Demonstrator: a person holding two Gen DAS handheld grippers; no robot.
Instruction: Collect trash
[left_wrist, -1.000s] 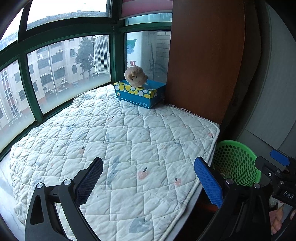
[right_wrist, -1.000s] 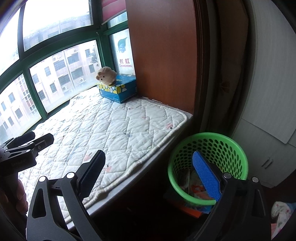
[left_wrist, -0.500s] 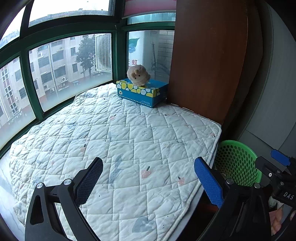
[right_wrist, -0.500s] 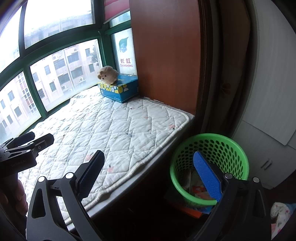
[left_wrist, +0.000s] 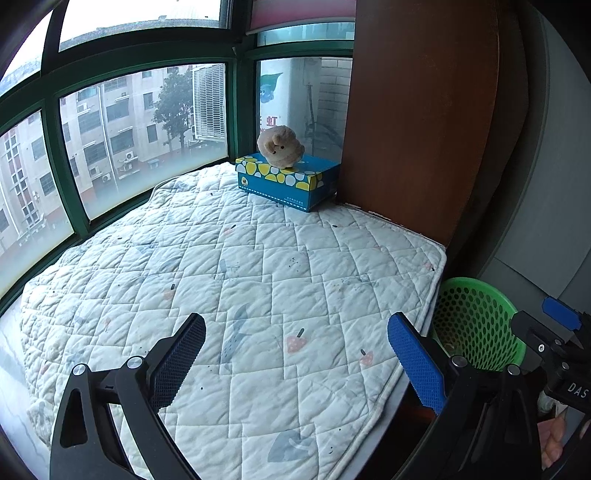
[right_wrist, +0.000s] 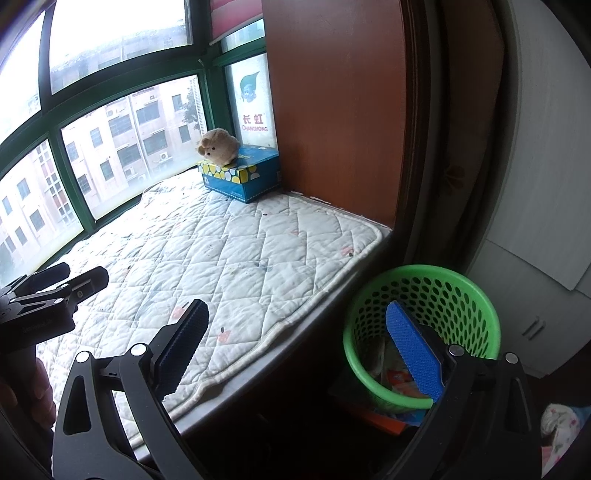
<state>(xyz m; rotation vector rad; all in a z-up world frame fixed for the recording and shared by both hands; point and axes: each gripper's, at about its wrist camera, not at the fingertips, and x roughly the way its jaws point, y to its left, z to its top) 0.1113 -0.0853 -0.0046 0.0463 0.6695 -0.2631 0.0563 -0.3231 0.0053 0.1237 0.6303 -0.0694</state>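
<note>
A green mesh trash basket (right_wrist: 424, 295) stands on the floor beside the window seat, with wrappers and paper inside; it also shows in the left wrist view (left_wrist: 476, 321). My right gripper (right_wrist: 295, 347) is open and empty, its right finger over the basket's mouth. My left gripper (left_wrist: 295, 354) is open and empty above the near part of the white quilted mat (left_wrist: 240, 266). I see no loose trash on the mat in either view.
A blue tissue box (left_wrist: 288, 181) with a small plush toy (left_wrist: 280, 147) on it stands at the mat's far corner, against a brown wooden panel (left_wrist: 413, 110). Green-framed windows (left_wrist: 122, 129) curve behind the mat. White cabinet doors (right_wrist: 535, 221) stand right of the basket.
Both gripper views have shifted slightly closer to the window seat and a little left. Both grippers stay open and empty. Nothing on the mat moved.
</note>
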